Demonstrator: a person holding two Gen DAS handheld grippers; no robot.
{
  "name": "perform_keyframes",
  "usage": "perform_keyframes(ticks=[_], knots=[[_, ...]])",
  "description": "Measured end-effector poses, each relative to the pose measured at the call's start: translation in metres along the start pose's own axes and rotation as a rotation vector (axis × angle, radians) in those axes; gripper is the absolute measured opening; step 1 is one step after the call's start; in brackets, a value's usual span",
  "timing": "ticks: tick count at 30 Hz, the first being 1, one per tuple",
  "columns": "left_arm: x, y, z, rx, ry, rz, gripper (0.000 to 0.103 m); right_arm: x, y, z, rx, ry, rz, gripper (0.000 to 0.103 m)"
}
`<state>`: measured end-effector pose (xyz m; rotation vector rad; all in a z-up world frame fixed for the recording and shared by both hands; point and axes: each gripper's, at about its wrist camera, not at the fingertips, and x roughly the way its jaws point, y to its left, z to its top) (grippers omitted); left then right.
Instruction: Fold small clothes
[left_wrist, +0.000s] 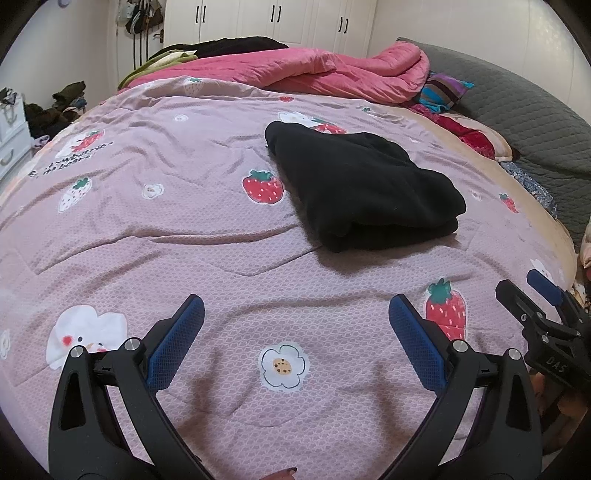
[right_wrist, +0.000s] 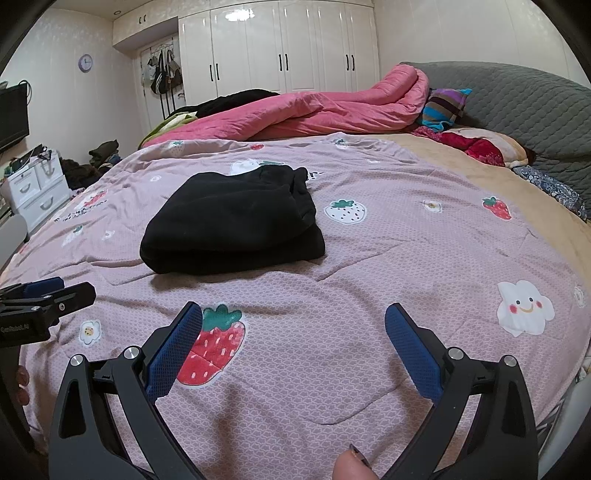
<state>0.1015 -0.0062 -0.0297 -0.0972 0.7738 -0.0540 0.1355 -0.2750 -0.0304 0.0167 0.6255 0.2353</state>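
Left wrist view shows the left gripper (left_wrist: 295, 339) nearest, its blue pads spread wide with nothing between them, hovering over the strawberry-print quilt (left_wrist: 184, 236). Beside it, the right gripper (right_wrist: 293, 343) is spread just as wide and empty too. Farther up the bed, apart from both, lies the black garment (left_wrist: 362, 188), folded into a thick bundle. Beyond it sits a rumpled pink duvet (left_wrist: 332, 70).
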Motion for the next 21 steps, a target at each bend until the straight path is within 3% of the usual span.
perform_keyframes(ticks=[7,13,17,21], knots=[[0.000,0.004,0.002,-0.010,0.008,0.024,0.094,-0.005,-0.002,0.000,0.015,-0.002,-0.030,0.099],[-0.007,0.028,0.010,-0.072,-0.001,0.015,0.094,-0.033,-0.053,0.001,0.222,-0.011,-0.112,0.099],[-0.024,0.102,0.029,-0.217,-0.019,0.080,0.094,-0.070,-0.141,-0.008,0.413,-0.035,-0.315,0.099],[-0.047,0.201,0.044,-0.306,-0.059,0.266,0.094,-0.115,-0.260,-0.049,0.600,-0.004,-0.683,0.099]])
